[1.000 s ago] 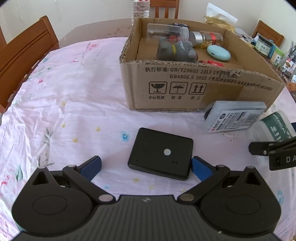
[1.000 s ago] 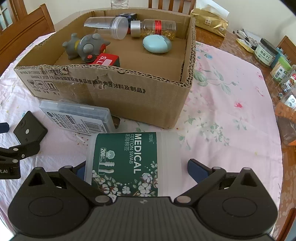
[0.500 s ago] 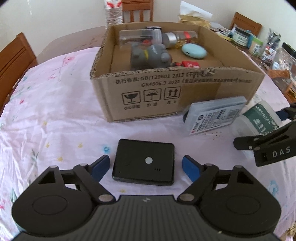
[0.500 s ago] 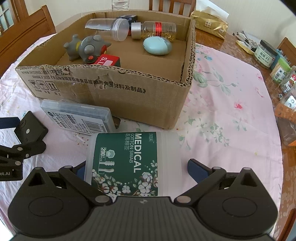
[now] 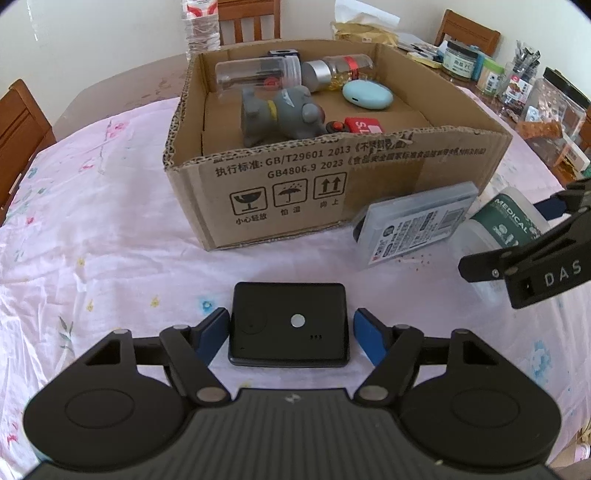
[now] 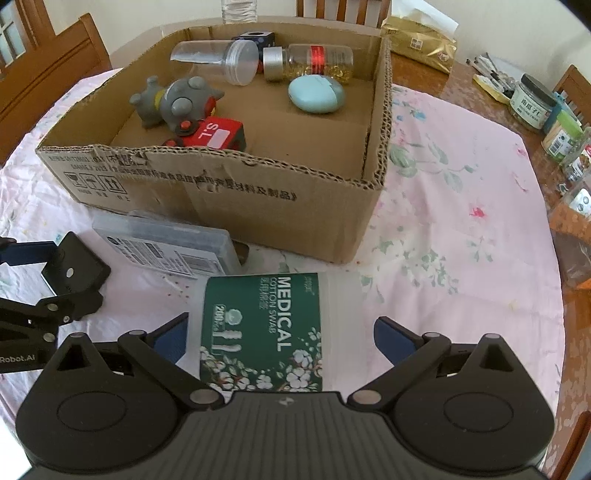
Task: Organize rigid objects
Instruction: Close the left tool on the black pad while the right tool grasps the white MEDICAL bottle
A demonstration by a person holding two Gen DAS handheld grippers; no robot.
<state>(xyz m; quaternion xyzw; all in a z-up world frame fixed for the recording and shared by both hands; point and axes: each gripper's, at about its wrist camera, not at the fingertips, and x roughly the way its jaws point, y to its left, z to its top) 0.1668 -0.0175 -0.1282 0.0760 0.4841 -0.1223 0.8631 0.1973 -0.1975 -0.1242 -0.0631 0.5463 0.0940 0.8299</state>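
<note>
Left tool (image 5: 290, 328) closing around a black box (image 5: 289, 325); right tool (image 6: 279, 334), spread, straddles a cotton swab tub (image 6: 273, 325).

Daylit room with pale walls (image 5: 110, 33); wooden chairs (image 5: 249, 18) ring a table (image 6: 472, 229) under pink floral cloth.

Left gripper (image 5: 290, 328): matte black body, ribbed top plate with small lightning mark, two round domed side housings, silver pivot screws, scissor-link arms, blue finger pads (image 5: 367, 334). Right gripper (image 6: 280, 334): same black build, blue pads, silver rivets. White lettering "DAS" on right gripper's side, "Robot.AI" on left's.
</note>
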